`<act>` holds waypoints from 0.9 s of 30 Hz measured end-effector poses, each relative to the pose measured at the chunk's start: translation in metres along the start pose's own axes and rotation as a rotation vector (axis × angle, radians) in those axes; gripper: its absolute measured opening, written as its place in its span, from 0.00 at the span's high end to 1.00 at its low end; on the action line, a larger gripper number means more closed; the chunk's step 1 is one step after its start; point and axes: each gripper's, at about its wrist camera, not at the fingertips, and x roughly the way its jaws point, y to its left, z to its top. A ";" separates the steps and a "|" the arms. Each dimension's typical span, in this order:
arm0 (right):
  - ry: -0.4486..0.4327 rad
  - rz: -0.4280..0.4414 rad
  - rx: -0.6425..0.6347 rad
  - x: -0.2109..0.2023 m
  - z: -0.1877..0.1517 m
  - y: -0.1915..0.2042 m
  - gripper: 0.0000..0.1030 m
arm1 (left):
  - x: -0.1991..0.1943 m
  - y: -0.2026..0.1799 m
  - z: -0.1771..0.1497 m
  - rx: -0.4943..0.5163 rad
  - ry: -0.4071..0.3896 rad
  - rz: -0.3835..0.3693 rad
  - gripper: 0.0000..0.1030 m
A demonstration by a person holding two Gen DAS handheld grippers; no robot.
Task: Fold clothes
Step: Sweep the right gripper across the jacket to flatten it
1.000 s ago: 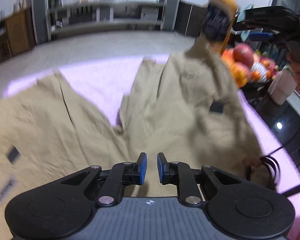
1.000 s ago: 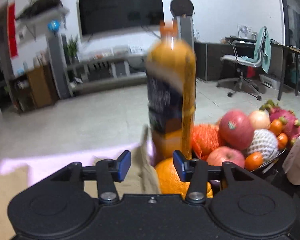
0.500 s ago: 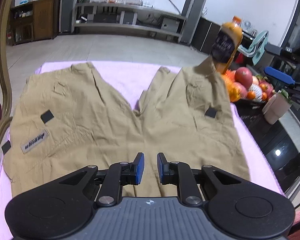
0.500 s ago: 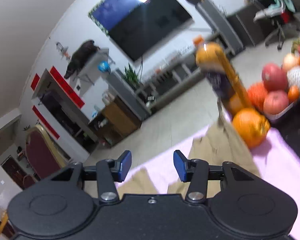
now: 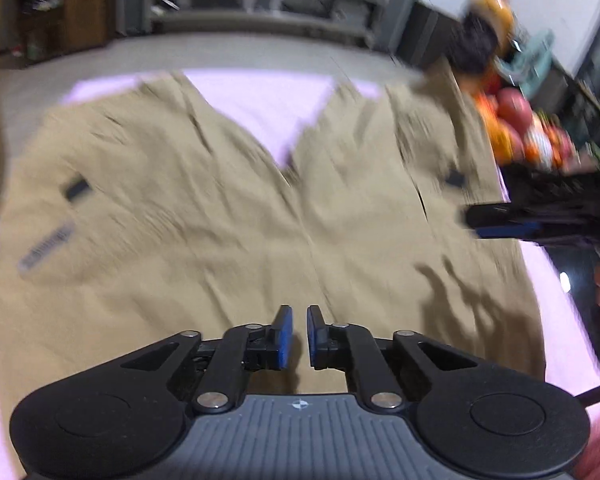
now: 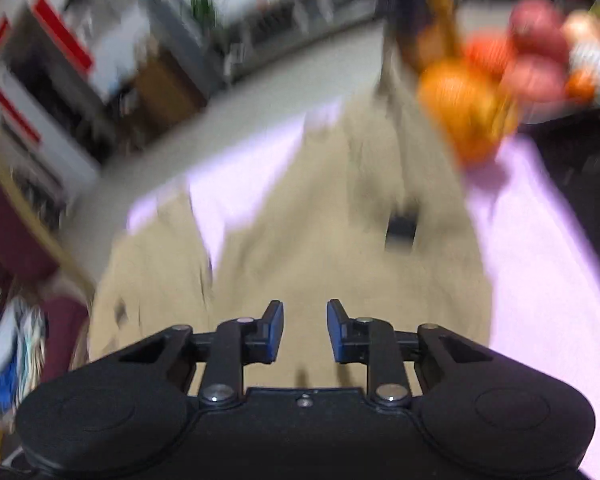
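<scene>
Pale floor (image 5: 236, 52), wooden cabinet (image 5: 86, 8)

The shorts (image 5: 220, 208) are plain khaki tan, with small black tabs and a grey label at nine o'clock. The cloth (image 5: 260, 96) under them on the counter is pale lilac. Both the left claw (image 5: 296, 336) and the right claw (image 6: 305, 332) are black with blue pads. At two o'clock sits orange and red fruit (image 6: 500, 72), beside an orange bottle (image 5: 488, 28) with a dark label.

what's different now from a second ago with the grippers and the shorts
The right gripper tipped down from the juice bottle toward the khaki shorts, jaws closing on nothing. The left gripper is closing too, empty. The shorts stay flat on the pink cloth.
</scene>
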 end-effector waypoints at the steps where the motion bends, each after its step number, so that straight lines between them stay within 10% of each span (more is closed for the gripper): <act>1: 0.057 0.042 0.013 0.011 -0.005 -0.003 0.76 | 0.006 -0.004 -0.003 0.017 0.015 -0.002 0.92; 5: 0.202 0.131 0.018 0.043 -0.025 -0.008 0.76 | 0.023 -0.006 -0.015 0.048 0.038 0.010 0.90; 8: 0.209 0.071 0.012 0.041 -0.026 -0.024 1.00 | 0.021 0.004 -0.015 0.013 0.036 0.020 0.87; 16: -0.084 -0.143 0.228 -0.049 -0.017 -0.085 0.93 | -0.020 0.025 -0.012 -0.084 -0.036 0.073 0.93; 22: -0.289 0.280 0.255 -0.140 -0.056 -0.038 0.84 | -0.122 0.040 -0.029 -0.132 -0.279 -0.058 0.92; 24: -0.274 0.480 0.309 -0.150 -0.077 -0.029 0.80 | -0.138 0.044 -0.037 -0.148 -0.296 -0.122 0.92; 27: -0.189 0.533 0.326 -0.135 -0.096 -0.012 0.77 | -0.125 0.040 -0.044 -0.170 -0.235 -0.111 0.92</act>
